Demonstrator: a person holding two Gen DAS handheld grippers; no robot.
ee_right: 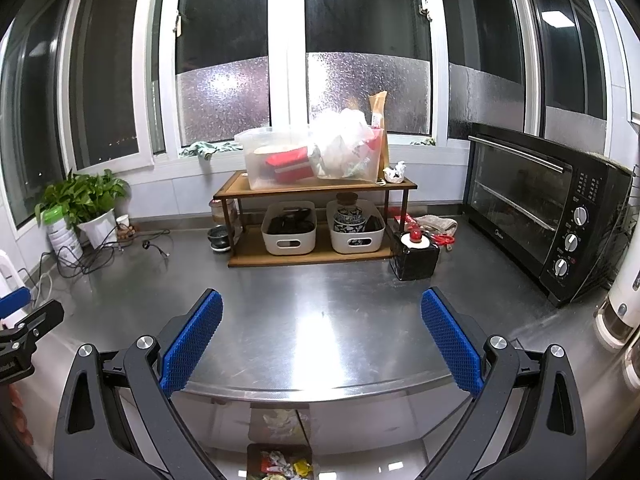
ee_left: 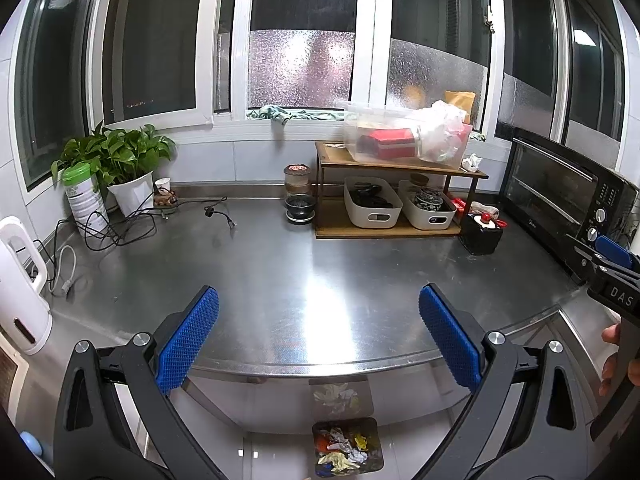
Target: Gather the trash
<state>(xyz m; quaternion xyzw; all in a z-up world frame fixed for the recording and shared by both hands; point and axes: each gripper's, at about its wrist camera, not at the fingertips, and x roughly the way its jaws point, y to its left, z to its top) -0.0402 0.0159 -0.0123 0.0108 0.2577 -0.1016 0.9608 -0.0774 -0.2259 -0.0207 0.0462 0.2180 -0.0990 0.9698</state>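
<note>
My left gripper [ee_left: 319, 308] is open and empty above the front edge of the steel counter [ee_left: 280, 276]. My right gripper [ee_right: 322, 312] is open and empty too, beside it over the same edge. A trash bin [ee_left: 347, 446] with several crumpled papers and wrappers stands on the floor below the counter; it also shows in the right wrist view [ee_right: 280, 465]. A crumpled white paper [ee_left: 472, 162] lies on the right end of the wooden shelf's top; it shows in the right wrist view [ee_right: 395, 172] as well.
A two-tier wooden shelf [ee_right: 316, 190] holds a clear storage box [ee_right: 312, 158] and two white bins [ee_right: 289, 227]. A black toaster oven [ee_right: 548, 208] stands at the right. A black cube [ee_right: 416, 256], potted plant [ee_left: 120, 160], green-lidded canister [ee_left: 84, 196], cables [ee_left: 132, 220] and white appliance [ee_left: 20, 280] are around.
</note>
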